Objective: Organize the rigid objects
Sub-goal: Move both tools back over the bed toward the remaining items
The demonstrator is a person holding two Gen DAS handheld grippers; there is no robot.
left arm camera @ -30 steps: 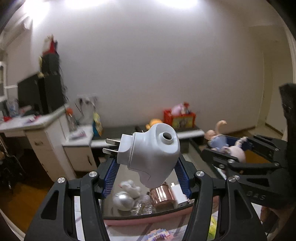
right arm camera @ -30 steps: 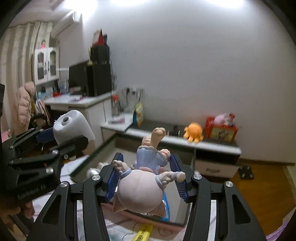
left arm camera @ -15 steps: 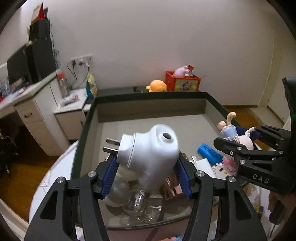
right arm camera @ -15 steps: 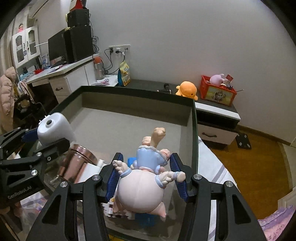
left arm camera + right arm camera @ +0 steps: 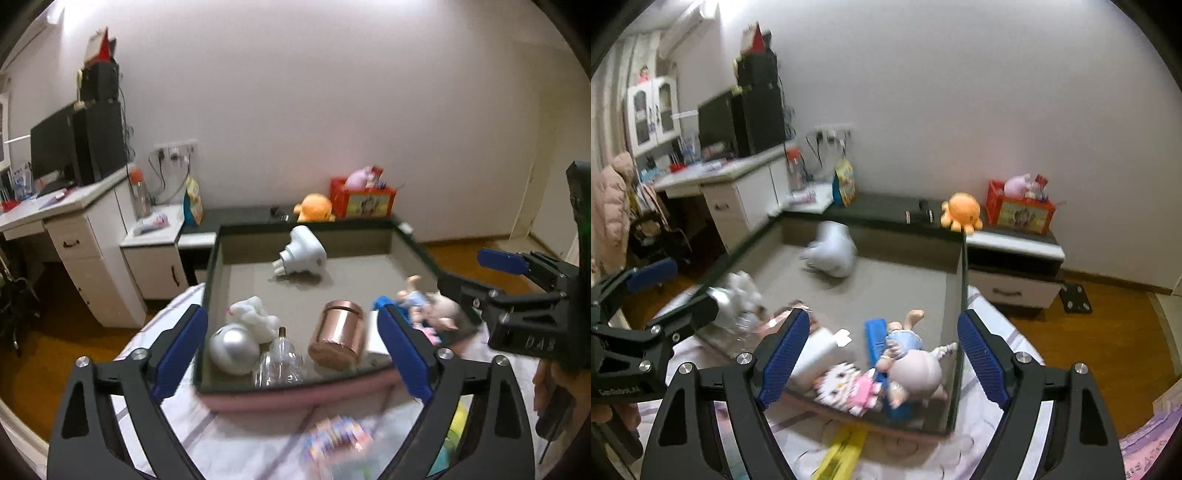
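A dark-rimmed storage box [image 5: 212, 273] lies on the bed. The white plug-in device [image 5: 301, 254] lies at the box's far side; it also shows blurred in the right wrist view [image 5: 833, 254]. The doll in a blue dress [image 5: 912, 365] lies in the box's near right corner, and shows in the left wrist view [image 5: 428, 306]. My left gripper [image 5: 291, 354] is open and empty, back over the box's near edge. My right gripper [image 5: 882, 356] is open and empty above the doll.
The box also holds a copper canister [image 5: 338, 339], a silver ball [image 5: 234, 349], a clear bottle [image 5: 280, 360], a white plush [image 5: 251, 315], a blue bar [image 5: 875, 339] and a Hello Kitty toy [image 5: 849, 387]. A desk and low cabinets stand behind.
Both grippers opened and pulled back. The white plug-in device dropped to the box's far side. The doll dropped into the near right corner.
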